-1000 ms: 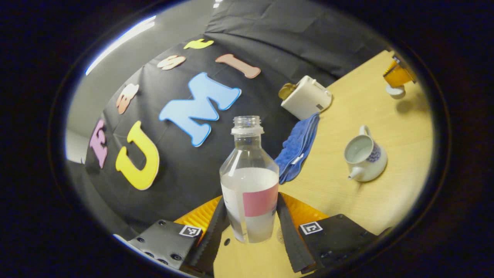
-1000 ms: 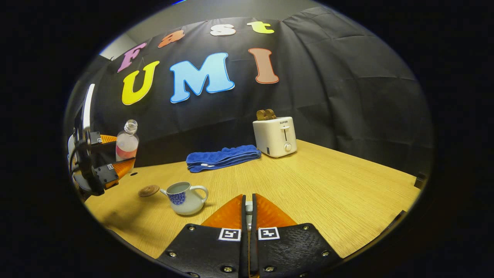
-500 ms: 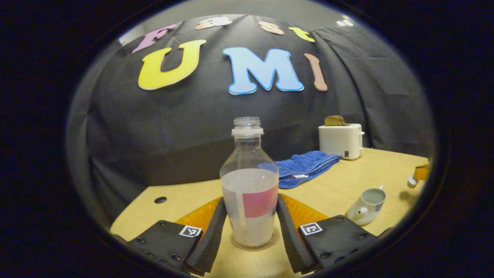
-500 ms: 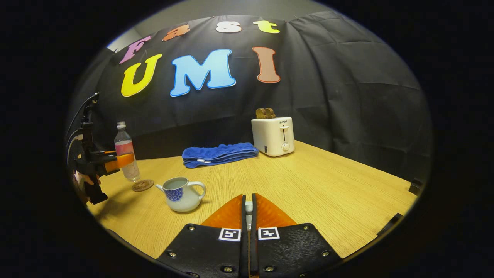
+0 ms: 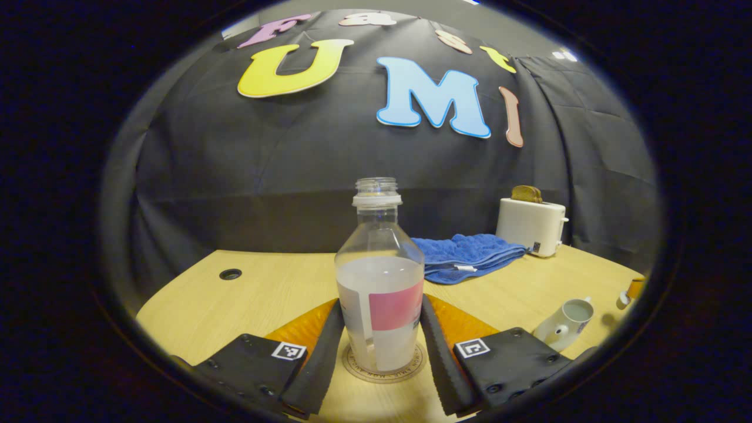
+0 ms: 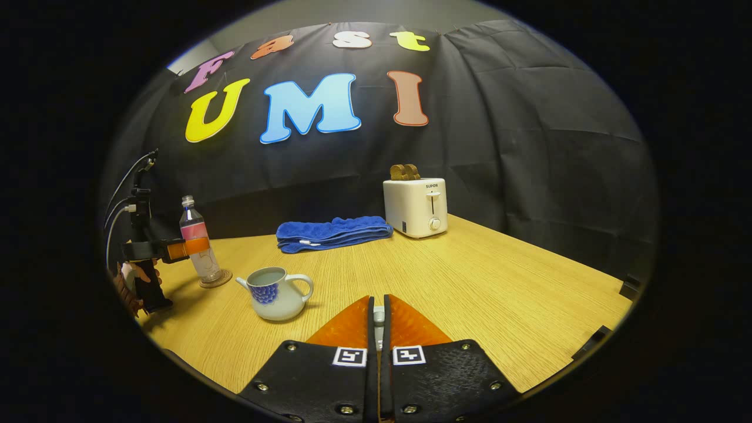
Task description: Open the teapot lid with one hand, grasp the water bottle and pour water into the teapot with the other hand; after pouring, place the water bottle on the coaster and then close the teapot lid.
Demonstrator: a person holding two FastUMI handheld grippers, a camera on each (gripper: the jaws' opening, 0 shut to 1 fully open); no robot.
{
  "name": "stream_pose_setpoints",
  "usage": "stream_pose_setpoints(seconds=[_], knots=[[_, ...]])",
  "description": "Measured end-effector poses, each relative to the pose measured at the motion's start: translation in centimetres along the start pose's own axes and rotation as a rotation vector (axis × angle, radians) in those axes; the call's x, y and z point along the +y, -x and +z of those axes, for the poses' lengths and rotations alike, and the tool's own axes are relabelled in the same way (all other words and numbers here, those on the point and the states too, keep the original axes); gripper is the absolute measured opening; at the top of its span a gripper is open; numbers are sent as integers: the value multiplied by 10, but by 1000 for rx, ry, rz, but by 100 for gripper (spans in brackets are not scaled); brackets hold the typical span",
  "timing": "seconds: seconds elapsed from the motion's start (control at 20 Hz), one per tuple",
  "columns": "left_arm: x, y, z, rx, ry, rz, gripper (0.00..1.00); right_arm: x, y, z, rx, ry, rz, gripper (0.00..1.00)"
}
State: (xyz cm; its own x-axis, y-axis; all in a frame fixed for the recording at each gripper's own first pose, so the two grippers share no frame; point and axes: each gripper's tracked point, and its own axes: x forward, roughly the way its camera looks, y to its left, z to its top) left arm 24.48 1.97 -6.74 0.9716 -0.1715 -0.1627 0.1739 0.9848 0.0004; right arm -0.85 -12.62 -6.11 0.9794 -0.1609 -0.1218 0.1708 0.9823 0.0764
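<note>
**Bottle set down; lid outstanding**

On the bench (image 6: 470,276), the lidless teapot (image 6: 275,296) is seen. The water bottle (image 5: 380,282) is stood on the coaster (image 5: 385,365), pinched by the left hand-held gripper (image 5: 380,343). The right hand-held gripper (image 6: 376,320) is pressed together on the lid (image 6: 379,317), judged unreplaced.

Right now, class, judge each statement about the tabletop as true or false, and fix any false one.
1. The water bottle stands upright on the coaster. True.
2. The teapot has its lid on. False: its top is open.
3. The left gripper is shut on the bottle. True.
4. The blue towel lies on top of the toaster. False: it lies on the table, beside the toaster.
5. The right gripper is wide open. False: its fingers are closed together.
</note>
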Motion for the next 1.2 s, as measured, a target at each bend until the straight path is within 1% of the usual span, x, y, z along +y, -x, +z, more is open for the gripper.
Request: stream_pose_setpoints(seconds=[0.15, 0.2, 0.25, 0.35, 0.6, 0.7, 0.8, 0.9, 1.05, 1.2], knots=[[-1, -4, -3, 2, -4, 11, 84, -1, 1, 1, 0, -6, -1, 2], [0, -3, -2, -3, 3, 14, 87, 0, 0, -1, 1, -6, 1, 2], [1, -3, 1, -12, 11, 18, 87, 0, 0, 0, 1, -5, 1, 2], [2, 1, 1, -9, 12, 26, 100, 1, 0, 1, 1, -3, 3, 2], [3, 13, -4, 21, 37, 16, 100, 6, -3, 1, 2, -15, 15, 2], [2, 22, -5, 22, 27, 11, 100, 10, -5, 2, 2, -12, 22, 2], [1, 33, -5, 18, 15, 10, 100, 13, -5, 9, -13, -5, 26, 2], [-1, 47, -4, 10, 23, 6, 100, 20, -8, 19, -34, 7, 38, 2], [1, 70, 0, -3, 42, 11, 100, 43, -14, 33, -60, 32, 80, 2], [8, 93, 7, -31, 32, 38, 100, 73, -22, 44, -79, 36, 143, 2]])
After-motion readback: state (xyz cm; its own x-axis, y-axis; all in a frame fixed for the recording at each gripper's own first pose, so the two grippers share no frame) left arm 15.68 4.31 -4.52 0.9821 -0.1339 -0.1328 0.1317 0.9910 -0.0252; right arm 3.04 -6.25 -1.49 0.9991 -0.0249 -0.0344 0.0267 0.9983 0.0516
